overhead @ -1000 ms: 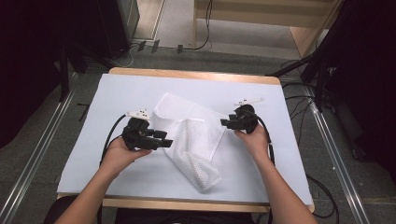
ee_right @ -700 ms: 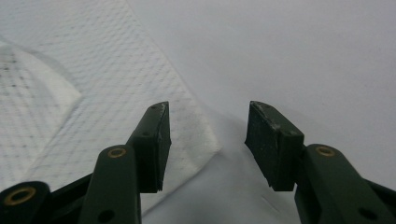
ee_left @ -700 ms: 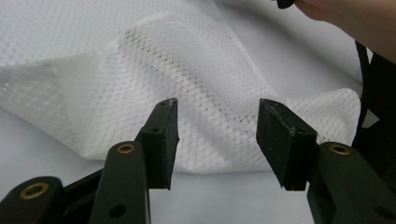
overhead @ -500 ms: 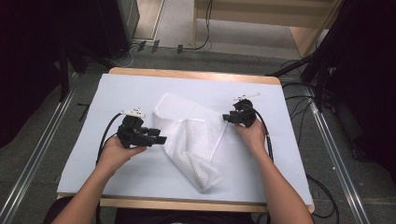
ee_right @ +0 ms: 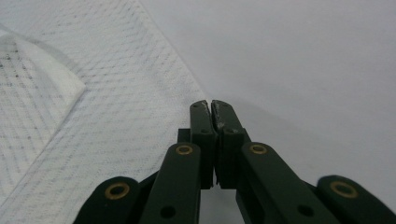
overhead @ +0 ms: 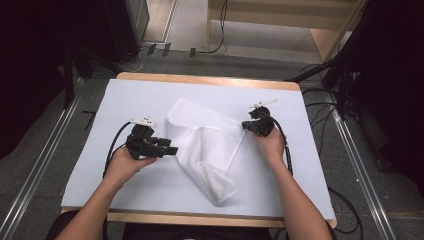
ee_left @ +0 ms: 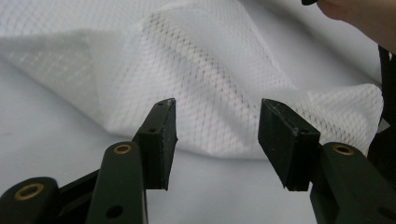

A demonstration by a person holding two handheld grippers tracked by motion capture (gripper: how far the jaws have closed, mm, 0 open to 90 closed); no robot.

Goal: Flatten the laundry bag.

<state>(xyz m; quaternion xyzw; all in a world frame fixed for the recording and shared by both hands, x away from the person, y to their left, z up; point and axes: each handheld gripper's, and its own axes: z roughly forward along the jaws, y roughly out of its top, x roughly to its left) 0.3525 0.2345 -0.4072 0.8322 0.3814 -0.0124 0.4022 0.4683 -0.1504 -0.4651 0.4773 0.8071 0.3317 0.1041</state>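
While a pale blue-white table mat (overhead: pixel 100 165) was spread out, a crumpled white mesh cloth (overhead: pixel 207 150) was laid at its middle; the left gripper (ee_left: pixel 217 135) was held wide open, empty, near a fold; the right gripper (ee_right: pixel 211 108) was pressed closed at the cloth's edge, nothing visibly clamped.

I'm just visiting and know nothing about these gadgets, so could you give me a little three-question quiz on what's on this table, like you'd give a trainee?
1. True or false: the left gripper has its jaws apart, facing the white mesh fabric cloth.
2. Multiple choice: the right gripper is (A) wide open, (B) shut with nothing seen between its jaws, (C) holding a cup.
3. Fill in: the cloth lies on a white sheet that covers a ______ table.

Key:
1. True. A wide gap shows between the jaws, with the cloth just beyond them.
2. B. The tips meet beside the cloth's edge, over the bare sheet.
3. Wooden.
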